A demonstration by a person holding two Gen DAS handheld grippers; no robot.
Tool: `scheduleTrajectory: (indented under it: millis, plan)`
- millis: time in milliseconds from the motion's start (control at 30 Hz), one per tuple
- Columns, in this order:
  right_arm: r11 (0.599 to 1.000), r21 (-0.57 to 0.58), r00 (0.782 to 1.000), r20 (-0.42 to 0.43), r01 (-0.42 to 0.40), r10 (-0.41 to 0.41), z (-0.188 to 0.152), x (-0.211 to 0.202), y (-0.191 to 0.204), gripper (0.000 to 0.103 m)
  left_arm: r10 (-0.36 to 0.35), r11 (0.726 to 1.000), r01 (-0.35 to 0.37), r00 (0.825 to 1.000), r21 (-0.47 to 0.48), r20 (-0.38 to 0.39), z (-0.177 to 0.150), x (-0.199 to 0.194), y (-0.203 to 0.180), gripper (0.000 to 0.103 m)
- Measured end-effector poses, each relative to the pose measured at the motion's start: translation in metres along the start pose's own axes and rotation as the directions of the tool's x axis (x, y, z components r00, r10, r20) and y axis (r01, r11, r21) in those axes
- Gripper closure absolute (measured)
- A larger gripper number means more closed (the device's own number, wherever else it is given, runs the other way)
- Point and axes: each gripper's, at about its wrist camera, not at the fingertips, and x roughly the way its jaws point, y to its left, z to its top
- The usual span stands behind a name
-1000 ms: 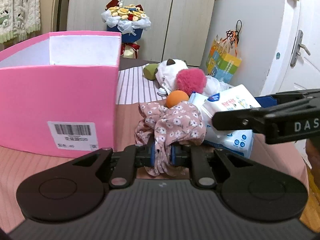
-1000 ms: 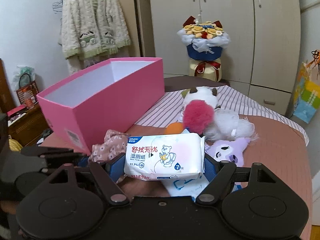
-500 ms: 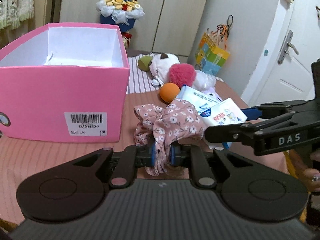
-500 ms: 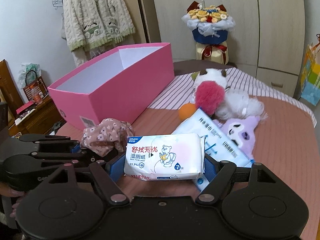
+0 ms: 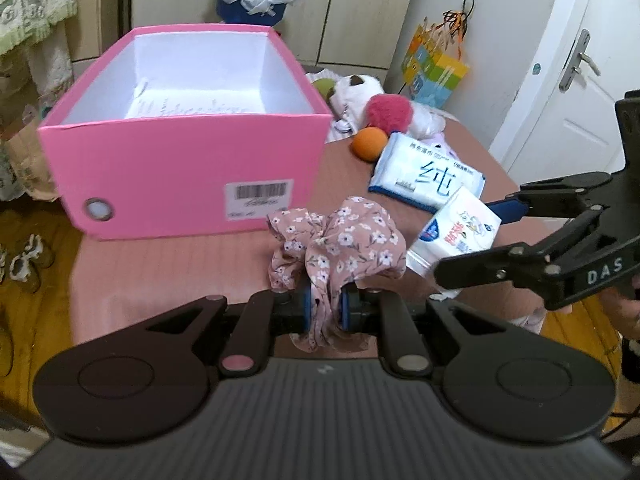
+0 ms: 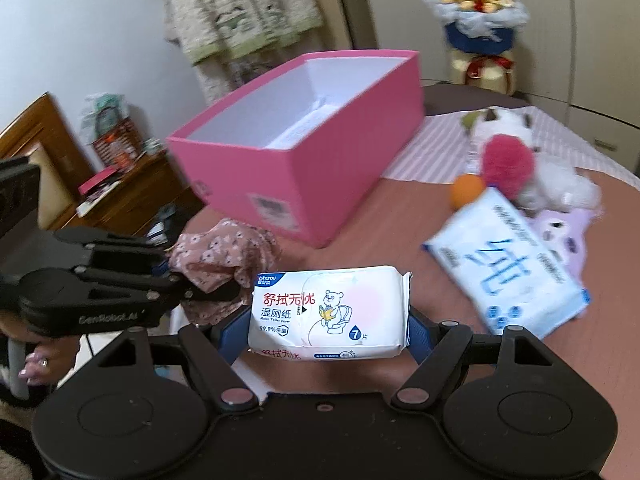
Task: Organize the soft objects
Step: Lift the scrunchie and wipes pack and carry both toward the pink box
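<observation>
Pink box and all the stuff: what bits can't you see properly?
- Pink box: in both wrist views its near wall hides part of the floor inside.
- Purple plush: right wrist view, the big blue wipes pack covers much of it.
- Barcode label: print too small and blurred.

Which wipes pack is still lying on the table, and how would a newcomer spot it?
Start at the big pink box on the brown table. To its right, just in front of the orange ball and the pink pompom, lies the flat wipes pack. Unlike the held pack, it has a blue border and one large blue character.
</observation>
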Motion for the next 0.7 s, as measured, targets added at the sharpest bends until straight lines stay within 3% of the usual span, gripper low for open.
scheduleTrajectory:
  millis: [400, 700]
  plan:
    - [0.988, -0.112, 0.994, -0.033, -0.107, 0.104, 0.024, -0.017, 0.057, 0.022, 0.084, 0.996, -0.084, 0.996, 0.031, 0.006, 0.004, -0.062, 0.021, 0.091]
    - [0.97, -0.201, 0.991, -0.019, -0.136, 0.135, 0.053, -0.021, 0.082, 0.022, 0.111, 0.992, -0.116, 0.99, 0.058, 0.082, 0.028, -0.101, 0.028, 0.091]
